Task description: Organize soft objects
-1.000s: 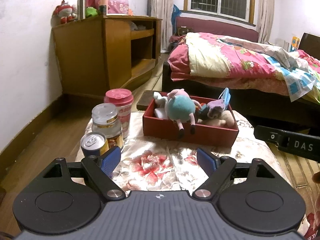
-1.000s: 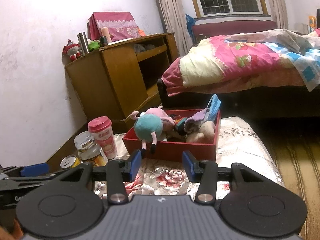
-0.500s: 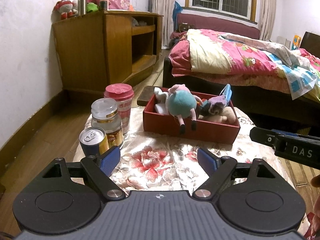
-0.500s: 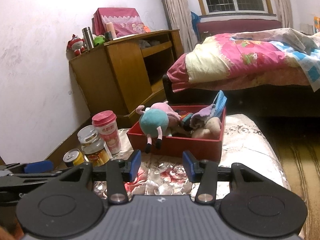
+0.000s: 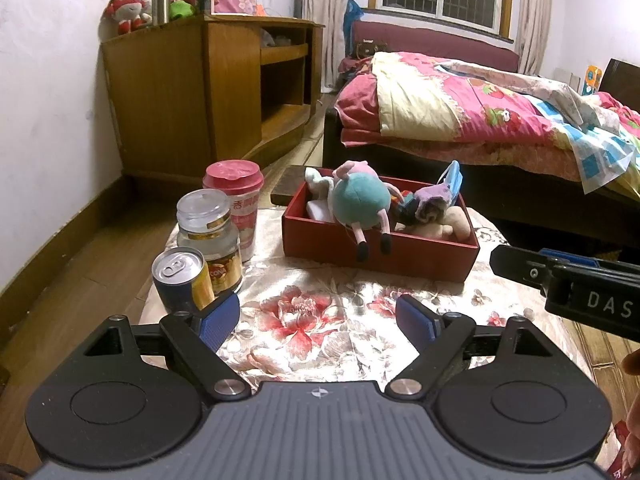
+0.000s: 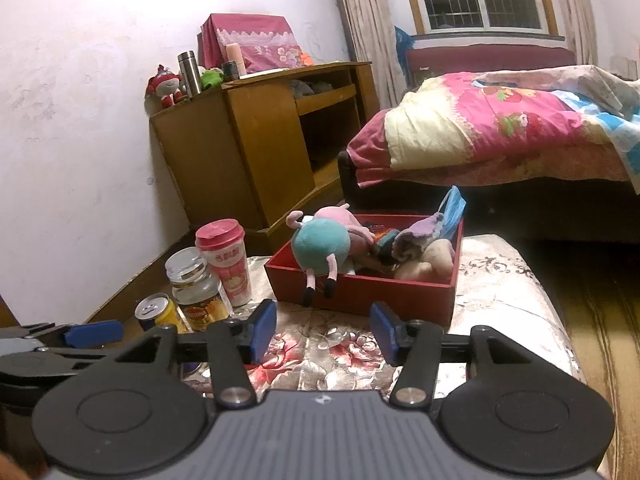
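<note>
We held both tongs over the near edge of the worktop [image 5: 312,332], a low surface under glossy cloth printed with red peonies. The left tongs [image 5: 318,322] stood wide apart with nothing between their ribbed blue pads [image 5: 218,320]; the right tongs [image 6: 323,330] were likewise spread and empty.

Straight ahead of both sat the box [image 5: 380,252], a shallow red rectangular tray with stiff matte walls. In it lay the plush [image 5: 360,200], a round teal-bodied toy of short fuzzy pile with a pink head, its thin pink legs and black feet hanging over the near wall. To its right in the box were a purple-grey cloth bundle [image 5: 434,200], a blue mask [image 5: 454,178] leaning on the far wall, and a beige toy [image 5: 452,220].

Ahead and left of the left tongs stood a can [image 5: 182,278], a glass jar [image 5: 208,236] whose label read "CONA", and a pink cup [image 5: 238,200] with Chinese characters we could not read. The right tongs' body [image 5: 592,292] showed "DAS".
</note>
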`<state>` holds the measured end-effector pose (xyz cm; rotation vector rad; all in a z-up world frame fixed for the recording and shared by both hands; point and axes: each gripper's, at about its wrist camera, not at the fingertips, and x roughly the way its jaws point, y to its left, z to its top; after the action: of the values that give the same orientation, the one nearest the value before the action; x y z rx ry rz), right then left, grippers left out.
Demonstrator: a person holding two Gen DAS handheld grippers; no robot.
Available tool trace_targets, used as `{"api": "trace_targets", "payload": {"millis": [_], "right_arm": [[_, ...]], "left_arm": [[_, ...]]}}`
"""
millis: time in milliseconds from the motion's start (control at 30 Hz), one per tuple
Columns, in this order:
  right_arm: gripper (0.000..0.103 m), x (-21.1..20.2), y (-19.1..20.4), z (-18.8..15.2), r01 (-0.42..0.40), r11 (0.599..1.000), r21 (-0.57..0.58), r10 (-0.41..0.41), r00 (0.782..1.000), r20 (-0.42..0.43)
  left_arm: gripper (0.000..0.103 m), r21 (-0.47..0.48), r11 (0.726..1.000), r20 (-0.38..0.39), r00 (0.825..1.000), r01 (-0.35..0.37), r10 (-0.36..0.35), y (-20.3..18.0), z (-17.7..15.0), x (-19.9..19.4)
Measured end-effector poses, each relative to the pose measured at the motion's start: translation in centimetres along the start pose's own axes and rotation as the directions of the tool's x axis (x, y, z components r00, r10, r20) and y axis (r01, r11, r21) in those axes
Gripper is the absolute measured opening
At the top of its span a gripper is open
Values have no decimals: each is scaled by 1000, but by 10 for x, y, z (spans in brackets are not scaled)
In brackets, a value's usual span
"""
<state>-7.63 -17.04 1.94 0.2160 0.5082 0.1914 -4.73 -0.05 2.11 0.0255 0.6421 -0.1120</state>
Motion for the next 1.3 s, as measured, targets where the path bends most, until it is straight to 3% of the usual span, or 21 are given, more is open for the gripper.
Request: {"api": "trace_targets", "payload": {"millis": [1300], "right_arm": [[29,-2,3,1,14,1000,-17,-13,1000,5]], "left_arm": [[83,-17,1000,-15,1000,-10,9,-1,-1,4]]}}
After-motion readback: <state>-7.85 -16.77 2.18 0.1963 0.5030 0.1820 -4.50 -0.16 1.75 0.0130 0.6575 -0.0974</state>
